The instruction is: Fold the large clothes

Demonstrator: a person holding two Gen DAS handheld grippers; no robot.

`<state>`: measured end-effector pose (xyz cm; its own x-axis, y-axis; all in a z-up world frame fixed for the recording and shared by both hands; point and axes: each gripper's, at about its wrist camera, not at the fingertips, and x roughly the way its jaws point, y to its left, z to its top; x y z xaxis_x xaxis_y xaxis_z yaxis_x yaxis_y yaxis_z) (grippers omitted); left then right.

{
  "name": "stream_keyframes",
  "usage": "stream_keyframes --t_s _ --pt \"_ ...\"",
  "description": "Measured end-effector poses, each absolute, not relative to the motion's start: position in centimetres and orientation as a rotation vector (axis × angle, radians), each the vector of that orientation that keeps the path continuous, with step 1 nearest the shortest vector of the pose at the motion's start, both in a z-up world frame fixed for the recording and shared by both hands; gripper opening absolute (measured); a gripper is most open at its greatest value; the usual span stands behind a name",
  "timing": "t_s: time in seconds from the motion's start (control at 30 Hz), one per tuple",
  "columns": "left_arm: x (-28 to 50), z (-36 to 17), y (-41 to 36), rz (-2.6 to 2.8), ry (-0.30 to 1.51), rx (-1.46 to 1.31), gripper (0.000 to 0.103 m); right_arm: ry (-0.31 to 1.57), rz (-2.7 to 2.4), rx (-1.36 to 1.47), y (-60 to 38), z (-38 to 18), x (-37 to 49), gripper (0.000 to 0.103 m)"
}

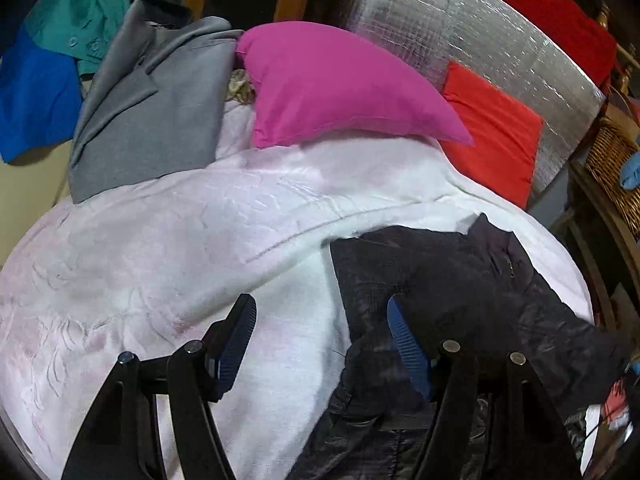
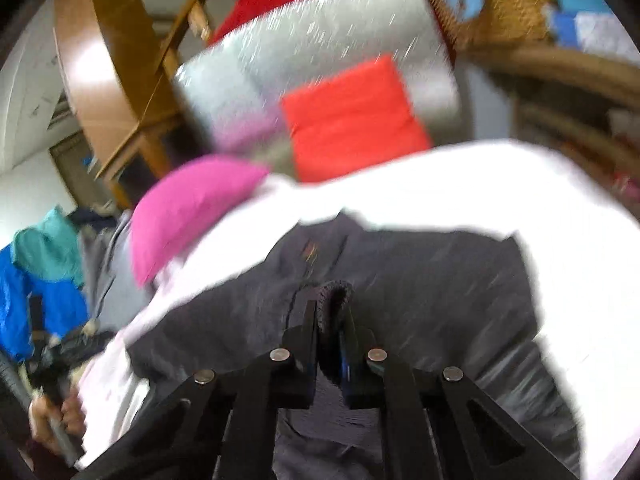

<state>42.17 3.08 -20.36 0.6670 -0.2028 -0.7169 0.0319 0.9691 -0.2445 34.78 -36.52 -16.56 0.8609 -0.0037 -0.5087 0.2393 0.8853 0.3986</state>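
**Dark jacket on the bed: one hem pinched, other side free**

The dark jacket [image 1: 460, 280] lies spread on the white blanket [image 1: 200, 248] that covers the bed, in front of the pink pillow [image 1: 332, 88] and the red cushion [image 1: 492, 140]. The right gripper [image 2: 332, 312] has its jaws shut tight on a thick rolled edge of the jacket, a fold of cloth bulging above the pads. The left gripper [image 1: 320, 328] hangs over the jacket's left border with jaws well apart, nothing between them

Handling, judged: thin, slightly shiny shell cloth, light and limp, likely slippery; it will sag and slide rather than hold a crease. Best holds are seams, hem or collar, where the layers are thicker. A grey coat [image 1: 160, 112] lies behind, untouched
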Motion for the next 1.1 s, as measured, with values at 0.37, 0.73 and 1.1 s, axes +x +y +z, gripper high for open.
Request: stream_keyframes --t_s 0.37,0.73,1.1 --pt "42.4 -23.9 -6.2 -0.222 0.937 0.133 0.069 0.682 -0.266 0.686 -46.8 -23.7 36.4 0.009" --pt "42.4 -25.4 -6.9 -0.263 1.018 0.155 0.069 0.676 -0.14 0.997 -49.8 -25.8 34.4 0.078" --pt "42.5 -25.2 -6.2 -0.246 1.017 0.176 0.069 0.774 -0.236 0.626 -45.2 -23.1 36.0 0.011"
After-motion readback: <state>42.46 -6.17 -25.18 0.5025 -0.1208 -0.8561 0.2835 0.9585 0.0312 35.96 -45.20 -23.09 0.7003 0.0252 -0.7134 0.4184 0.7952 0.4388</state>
